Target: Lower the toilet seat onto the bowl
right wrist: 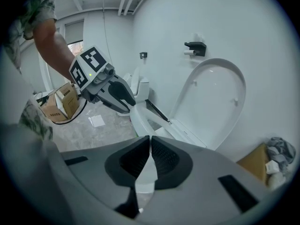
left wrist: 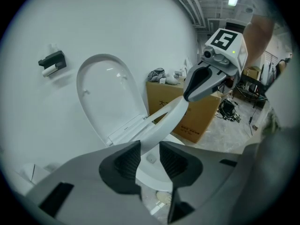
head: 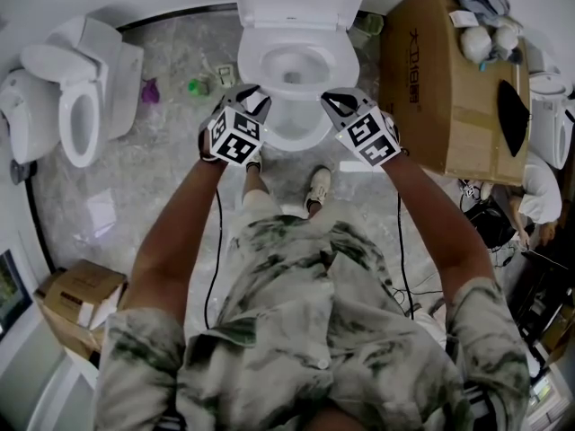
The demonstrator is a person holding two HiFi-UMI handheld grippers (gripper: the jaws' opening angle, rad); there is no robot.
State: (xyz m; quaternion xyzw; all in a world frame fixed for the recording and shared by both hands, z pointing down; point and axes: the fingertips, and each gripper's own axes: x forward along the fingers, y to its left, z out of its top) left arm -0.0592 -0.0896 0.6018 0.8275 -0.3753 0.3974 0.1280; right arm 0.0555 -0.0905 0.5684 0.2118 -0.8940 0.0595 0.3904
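The white toilet (head: 292, 137) stands against the wall with its lid (head: 292, 3) upright. Its seat (left wrist: 166, 121) is tilted partway between lid and bowl, held at the front by both grippers. My left gripper (head: 244, 95) is at the seat's left front, and the rim fills the gap between its pads (left wrist: 126, 161). My right gripper (head: 341, 103) is at the right front, shut on a thin edge of the seat (right wrist: 140, 121). Each gripper shows in the other's view, the right gripper (left wrist: 192, 95) and the left gripper (right wrist: 130, 108), both on the rim.
A large cardboard box (head: 449, 88) with cloths on top stands close to the toilet's right. A second toilet (head: 76, 106) sits at the left wall. A small open box (head: 76, 299) lies lower left. My shoes (head: 319, 187) are just before the bowl.
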